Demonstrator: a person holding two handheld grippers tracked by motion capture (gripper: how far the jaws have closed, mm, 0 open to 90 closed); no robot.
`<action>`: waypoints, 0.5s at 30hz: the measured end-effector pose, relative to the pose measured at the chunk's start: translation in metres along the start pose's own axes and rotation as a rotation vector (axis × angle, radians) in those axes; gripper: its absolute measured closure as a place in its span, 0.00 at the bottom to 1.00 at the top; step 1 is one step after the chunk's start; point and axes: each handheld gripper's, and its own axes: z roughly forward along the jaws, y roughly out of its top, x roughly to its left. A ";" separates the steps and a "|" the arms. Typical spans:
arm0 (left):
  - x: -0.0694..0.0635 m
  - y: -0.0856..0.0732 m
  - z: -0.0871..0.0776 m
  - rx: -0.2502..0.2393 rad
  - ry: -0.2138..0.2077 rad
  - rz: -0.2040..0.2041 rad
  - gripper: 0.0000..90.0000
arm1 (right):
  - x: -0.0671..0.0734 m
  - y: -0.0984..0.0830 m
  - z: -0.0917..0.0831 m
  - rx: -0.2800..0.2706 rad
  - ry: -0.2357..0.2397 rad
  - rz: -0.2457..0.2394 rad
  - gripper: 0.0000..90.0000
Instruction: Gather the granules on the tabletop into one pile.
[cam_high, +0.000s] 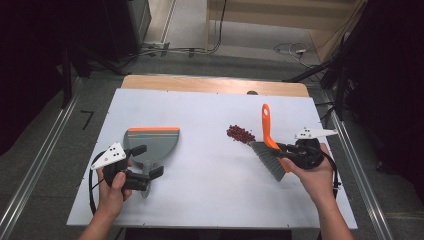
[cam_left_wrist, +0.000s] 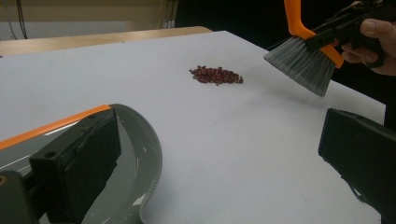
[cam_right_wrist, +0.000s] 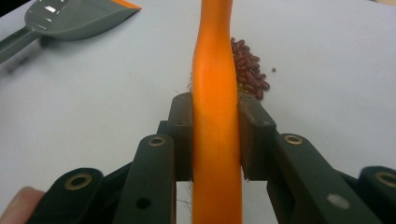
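A grey dustpan (cam_high: 151, 141) with an orange lip lies flat at the table's left. My left gripper (cam_high: 146, 161) stands open at the pan's handle end, one jaw by the pan's rear rim (cam_left_wrist: 140, 154), the other over bare table. A small heap of red beans (cam_high: 240, 133) lies right of centre. My right gripper (cam_high: 280, 148) is shut on the orange handle of a brush (cam_high: 266, 125). Its grey bristles (cam_left_wrist: 301, 63) hang just right of the beans (cam_left_wrist: 216, 75), slightly above the table. From the right gripper view, the handle (cam_right_wrist: 212, 56) runs up between the jaws, beans (cam_right_wrist: 250, 65) beyond.
The white table top (cam_high: 200, 200) has a wooden strip (cam_high: 215, 84) along its far edge. Metal rails (cam_high: 37, 165) run down both sides on the floor. Cables (cam_high: 290, 49) lie on the floor beyond the table.
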 end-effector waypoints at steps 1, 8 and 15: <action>0.000 0.000 0.000 0.001 0.002 0.002 0.00 | -0.002 -0.004 -0.003 -0.004 0.003 0.017 0.76; -0.002 -0.002 -0.007 -0.019 -0.014 -0.010 0.00 | -0.011 -0.027 -0.020 -0.029 -0.008 0.067 0.76; -0.005 -0.002 -0.007 -0.046 -0.016 -0.004 0.00 | -0.027 -0.048 -0.026 -0.084 0.042 0.100 0.76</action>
